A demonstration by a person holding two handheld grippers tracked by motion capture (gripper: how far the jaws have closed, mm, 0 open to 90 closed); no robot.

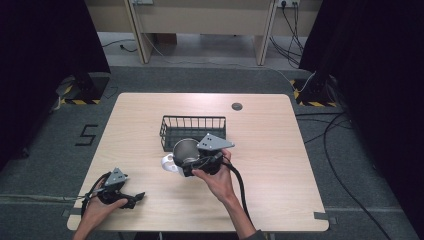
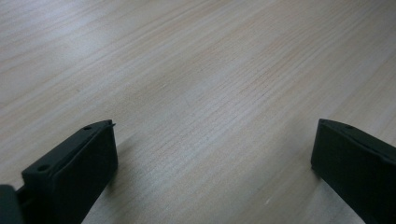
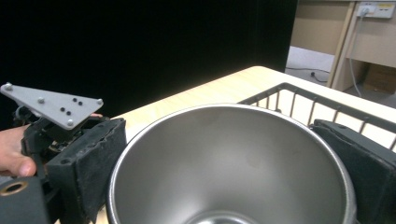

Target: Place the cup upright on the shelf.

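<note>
Silver bowl (image 3: 233, 163), black wire basket (image 1: 192, 127) (pale wood table (image 1: 270, 150)) — plain.

From my seat the high view looks forward and down over the whole table (image 1: 270, 150), taking in floor and dark curtains beyond. My left gripper view sits low and very close over bare wood (image 2: 196, 84), facing along its jaws. My right gripper view is nearly level, tight behind the steel bowl (image 3: 233, 158), facing the wire basket (image 3: 299, 100); bowl (image 1: 186, 149) and basket (image 1: 192, 125) also show from above
</note>
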